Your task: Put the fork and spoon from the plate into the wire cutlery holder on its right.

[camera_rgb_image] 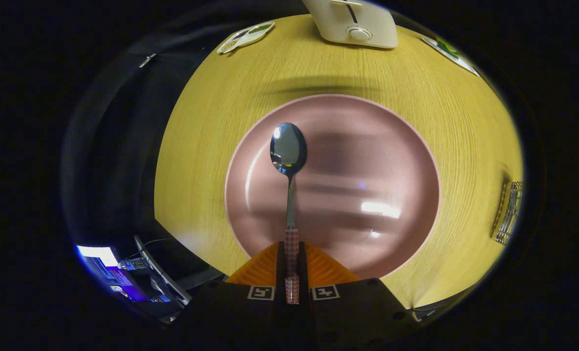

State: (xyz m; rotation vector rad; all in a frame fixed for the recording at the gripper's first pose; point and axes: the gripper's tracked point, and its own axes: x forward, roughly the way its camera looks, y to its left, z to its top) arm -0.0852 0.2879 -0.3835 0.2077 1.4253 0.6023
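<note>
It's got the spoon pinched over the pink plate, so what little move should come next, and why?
Probably a sideways carry to the right. The gripper is shut on the checked handle of the shiny metal spoon, whose bowl points out ahead of the fingers above the round pink plate. The wire cutlery holder stands off to the right on the yellow wooden table, so the spoon has to travel there.

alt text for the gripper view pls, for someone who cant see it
The gripper has its jaws shut on the spoon by its handle, bowl pointing ahead over a pink plate on a wooden table. The wire cutlery holder stands to the plate's right.
</note>
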